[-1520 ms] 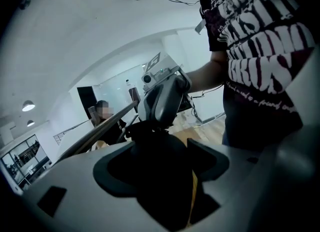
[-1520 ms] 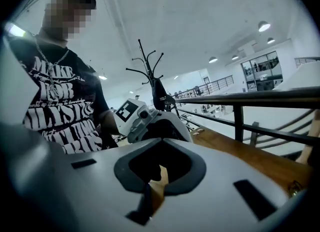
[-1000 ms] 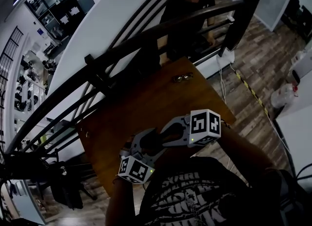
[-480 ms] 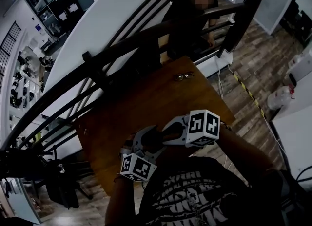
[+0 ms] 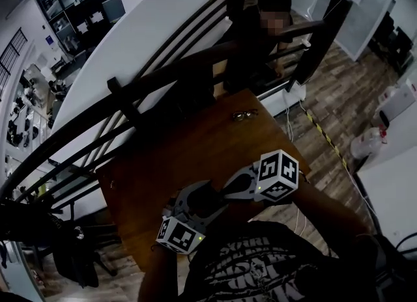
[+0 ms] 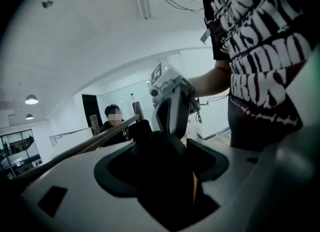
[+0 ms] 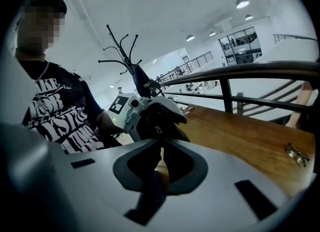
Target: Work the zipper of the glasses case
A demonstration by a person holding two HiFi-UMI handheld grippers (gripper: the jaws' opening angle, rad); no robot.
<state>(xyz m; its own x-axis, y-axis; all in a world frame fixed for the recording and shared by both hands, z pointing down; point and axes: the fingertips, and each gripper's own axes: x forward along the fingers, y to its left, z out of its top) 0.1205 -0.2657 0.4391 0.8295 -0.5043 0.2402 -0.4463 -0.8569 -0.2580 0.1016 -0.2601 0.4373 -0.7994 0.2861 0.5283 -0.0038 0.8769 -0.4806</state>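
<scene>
A black glasses case (image 5: 207,194) is held above the near edge of the wooden table (image 5: 169,157), between both grippers. My left gripper (image 5: 201,198) has its jaws wide around the case body (image 6: 160,176), which fills the gap between them. My right gripper (image 5: 221,189) comes in from the right, and its jaws have just been closing. Its tips (image 7: 161,143) now meet on the small zipper pull (image 7: 156,129) at the case's edge (image 7: 167,121). In the left gripper view the right gripper (image 6: 169,126) points down onto the case.
A pair of glasses (image 5: 244,114) (image 7: 296,154) lies near the table's far edge. Behind the table runs a dark railing (image 5: 163,66), with a person (image 5: 260,34) beyond it. Wooden floor (image 5: 339,86) and cables lie to the right.
The right gripper's marker cube has rolled and shifted slightly right. The left gripper's cube has drifted a little lower in the picture. The case stays between them.
</scene>
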